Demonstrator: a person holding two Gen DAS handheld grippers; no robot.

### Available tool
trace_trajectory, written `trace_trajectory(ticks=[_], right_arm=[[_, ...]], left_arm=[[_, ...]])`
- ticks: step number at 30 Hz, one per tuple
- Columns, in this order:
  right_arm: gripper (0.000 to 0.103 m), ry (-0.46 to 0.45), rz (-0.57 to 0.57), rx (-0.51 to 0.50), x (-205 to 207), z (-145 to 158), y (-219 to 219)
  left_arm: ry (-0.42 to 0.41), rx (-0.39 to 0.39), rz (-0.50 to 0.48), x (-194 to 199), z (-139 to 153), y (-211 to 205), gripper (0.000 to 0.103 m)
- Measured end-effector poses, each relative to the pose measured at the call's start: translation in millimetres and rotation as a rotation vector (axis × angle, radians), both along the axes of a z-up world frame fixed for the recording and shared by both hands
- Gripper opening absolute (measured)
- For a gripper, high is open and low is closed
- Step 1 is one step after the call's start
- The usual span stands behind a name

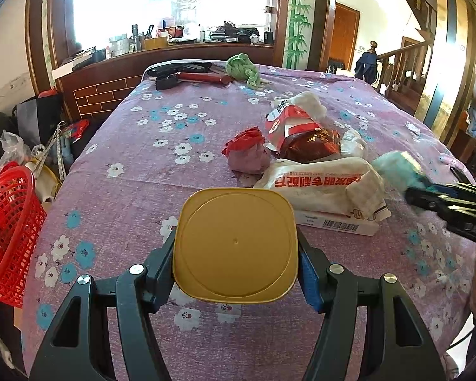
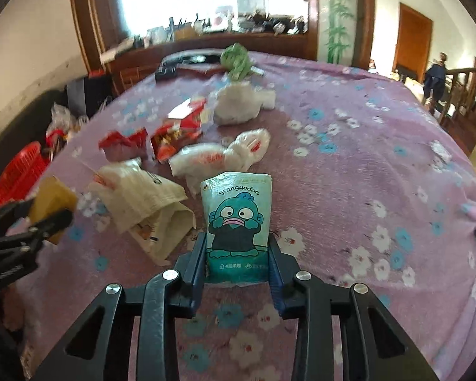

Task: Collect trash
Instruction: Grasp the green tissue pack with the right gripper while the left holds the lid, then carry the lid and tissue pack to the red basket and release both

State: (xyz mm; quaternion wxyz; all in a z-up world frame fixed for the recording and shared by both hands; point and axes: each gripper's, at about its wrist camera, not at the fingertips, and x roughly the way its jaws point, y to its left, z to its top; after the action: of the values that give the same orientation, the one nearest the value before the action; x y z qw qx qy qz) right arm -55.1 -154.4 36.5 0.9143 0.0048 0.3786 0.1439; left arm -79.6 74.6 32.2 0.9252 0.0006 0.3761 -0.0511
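purple floral tablecloth [image 1: 127, 190] fills both views, with a red mesh basket [image 1: 9, 238] at the lower left. left gripper [image 1: 236, 250] clamps a yellow square lid [image 1: 234, 244]. right gripper [image 2: 238, 254] pinches a teal cartoon tissue pack [image 2: 236, 219], upright at frame centre. crumpled wrappers [image 2: 161, 139] and white bags [image 2: 238, 152] lie beyond, uncollected, so most work seems left.
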Motion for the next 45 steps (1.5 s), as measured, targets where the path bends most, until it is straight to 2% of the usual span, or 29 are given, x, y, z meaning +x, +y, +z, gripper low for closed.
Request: trace_trajectory(ticks=[4, 9, 26, 45], right_arm=[[0.037, -0.056, 0.013, 0.058, -21, 12, 3], [0.037, -0.070, 0.041, 0.091, -33, 21, 12], [0.037, -0.069, 0.101, 0.089, -46, 26, 34], [0.037, -0.054, 0.113, 0.079, -49, 25, 42]], left_arm=[[-0.015, 0.013, 0.016, -1, 1, -1, 0.064], [-0.025, 0.023, 0.034, -4, 2, 0, 0.064], [-0.052, 0.041, 0.096, -9, 5, 5, 0.064], [-0.075, 0.060, 0.113, -21, 9, 9, 0.064]])
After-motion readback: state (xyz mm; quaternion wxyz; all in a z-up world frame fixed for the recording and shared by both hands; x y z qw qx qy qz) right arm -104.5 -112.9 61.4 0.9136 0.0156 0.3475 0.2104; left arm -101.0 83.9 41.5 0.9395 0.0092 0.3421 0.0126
